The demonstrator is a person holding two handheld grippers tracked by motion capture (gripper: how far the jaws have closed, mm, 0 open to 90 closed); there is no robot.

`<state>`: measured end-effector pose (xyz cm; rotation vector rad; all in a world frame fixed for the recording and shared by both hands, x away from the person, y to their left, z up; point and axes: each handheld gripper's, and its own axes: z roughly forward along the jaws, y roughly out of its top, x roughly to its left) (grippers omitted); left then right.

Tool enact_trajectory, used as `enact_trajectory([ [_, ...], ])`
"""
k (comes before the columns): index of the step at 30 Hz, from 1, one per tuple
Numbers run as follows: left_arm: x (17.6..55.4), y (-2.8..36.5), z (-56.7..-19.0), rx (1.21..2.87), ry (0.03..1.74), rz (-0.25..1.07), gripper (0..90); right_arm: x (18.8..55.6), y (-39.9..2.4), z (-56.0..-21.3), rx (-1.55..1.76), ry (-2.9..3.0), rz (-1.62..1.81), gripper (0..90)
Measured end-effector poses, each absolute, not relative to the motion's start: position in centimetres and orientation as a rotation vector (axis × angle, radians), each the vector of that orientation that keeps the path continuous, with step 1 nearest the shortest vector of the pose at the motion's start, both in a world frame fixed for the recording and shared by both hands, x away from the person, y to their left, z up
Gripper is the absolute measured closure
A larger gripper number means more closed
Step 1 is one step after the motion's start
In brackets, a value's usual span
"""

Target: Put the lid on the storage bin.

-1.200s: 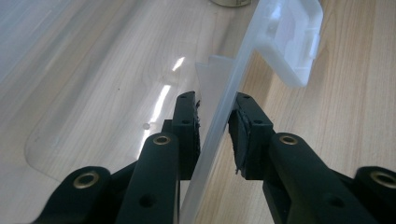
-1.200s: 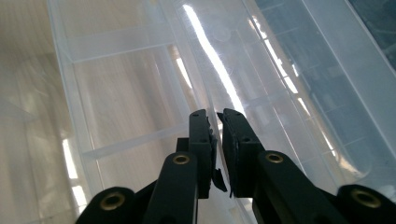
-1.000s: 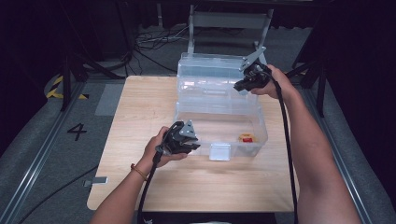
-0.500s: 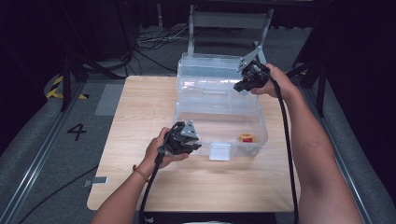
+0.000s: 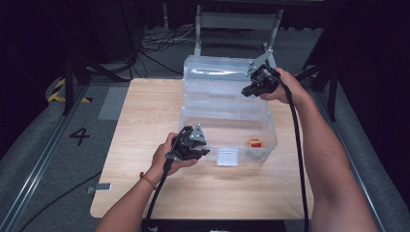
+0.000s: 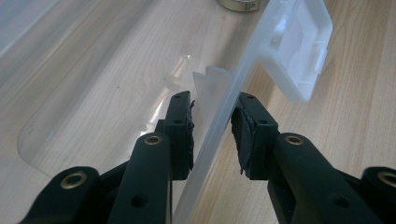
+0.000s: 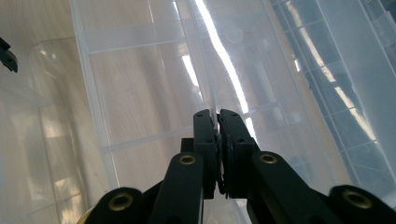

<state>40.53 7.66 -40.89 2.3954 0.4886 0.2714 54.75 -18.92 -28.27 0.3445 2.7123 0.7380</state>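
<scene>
Two grippers are on one clear plastic storage box (image 5: 227, 121), which sits mid-frame in the high view on the wooden table (image 5: 145, 111), its lid (image 5: 217, 72) swung up at the back. The left gripper (image 5: 200, 151), lower centre of the high view, straddles the box's front wall near the white latch (image 5: 227, 157). In the left gripper view the jaws stand partly apart with the thin clear wall running up between them, and they have just been opening a little; one pad (image 6: 184, 135) looks to lie against the wall while the other shows a sliver of gap, so this is no pinch now. The right gripper (image 5: 247, 91), upper right of centre in the high view, is at the raised lid's edge. In the right gripper view its jaws are pressed together on the clear lid edge (image 7: 217, 112), nearly meeting. Compared with a second ago, both hands sit in the same spots and the box has not shifted. A small red and yellow item (image 5: 256, 143) lies inside the box at its lower right corner.
</scene>
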Motion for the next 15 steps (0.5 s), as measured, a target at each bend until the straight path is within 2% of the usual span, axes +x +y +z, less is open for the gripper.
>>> enact_trajectory([
  [15, 40.4, 7.6, -40.9, 2.398, 0.488, 0.282, 68.5, 51.6, -19.1, -27.9, 0.272, 2.690, 0.712, 87.6],
])
